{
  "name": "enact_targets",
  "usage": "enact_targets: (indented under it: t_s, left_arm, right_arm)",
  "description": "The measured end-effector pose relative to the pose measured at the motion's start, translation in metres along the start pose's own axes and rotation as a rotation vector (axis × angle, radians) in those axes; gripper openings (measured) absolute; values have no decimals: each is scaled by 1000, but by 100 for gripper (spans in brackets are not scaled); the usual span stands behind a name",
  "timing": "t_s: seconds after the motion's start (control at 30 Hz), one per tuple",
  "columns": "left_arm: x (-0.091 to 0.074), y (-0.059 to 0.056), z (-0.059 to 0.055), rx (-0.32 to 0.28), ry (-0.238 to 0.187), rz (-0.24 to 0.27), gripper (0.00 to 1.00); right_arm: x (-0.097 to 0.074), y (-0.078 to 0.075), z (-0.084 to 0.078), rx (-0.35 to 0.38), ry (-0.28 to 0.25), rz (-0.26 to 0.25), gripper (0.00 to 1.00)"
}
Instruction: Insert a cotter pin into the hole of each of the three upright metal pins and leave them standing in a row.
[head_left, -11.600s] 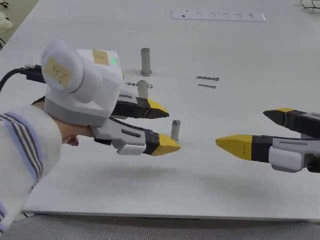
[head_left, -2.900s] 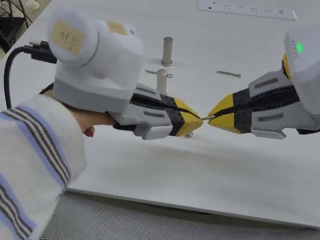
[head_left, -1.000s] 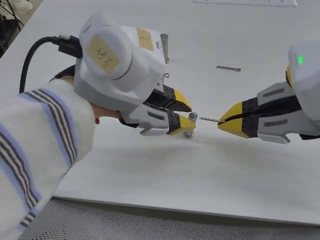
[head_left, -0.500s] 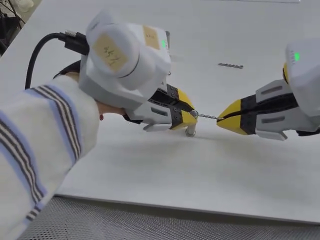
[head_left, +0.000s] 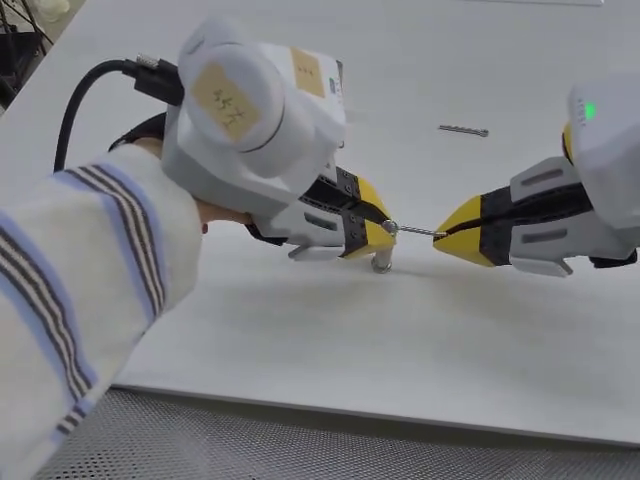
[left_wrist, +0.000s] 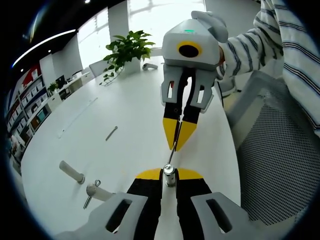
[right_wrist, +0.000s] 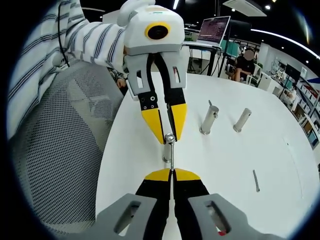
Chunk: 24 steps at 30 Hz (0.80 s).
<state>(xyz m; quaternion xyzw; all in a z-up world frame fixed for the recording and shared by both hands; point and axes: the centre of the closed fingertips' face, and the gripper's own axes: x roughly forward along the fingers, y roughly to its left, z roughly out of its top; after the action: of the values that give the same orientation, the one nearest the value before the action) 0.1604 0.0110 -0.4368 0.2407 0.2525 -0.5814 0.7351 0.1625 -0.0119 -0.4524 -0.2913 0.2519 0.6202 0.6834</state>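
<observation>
Closing the gap since a second ago, your right hand-held gripper (head_left: 447, 240) is pinching the cotter pin (head_left: 415, 232), whose tip is now touching the head of the nearest metal pin (head_left: 382, 262). Your left hand-held gripper (head_left: 372, 225) is clamping that pin upright on the tabletop (head_left: 400, 350). The cotter pin is lying level, pointing straight at the left jaws. The other two pins (right_wrist: 209, 119) are standing well apart.
</observation>
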Motion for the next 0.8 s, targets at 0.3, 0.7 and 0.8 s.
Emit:
enact_targets:
  t_s: [0.3,0.7,0.8]
  left_arm:
    - [0,1,0,0,1,-2,5]
    - [4,2,1,-10,0,0,5]
    - [4,2,1,-14,1,0,5]
  right_arm:
    - [-1,5,1,2,-9,6,0]
    - [10,1,12,-10,-21,2,0]
    - [13,2,15,-26,-21,7,0]
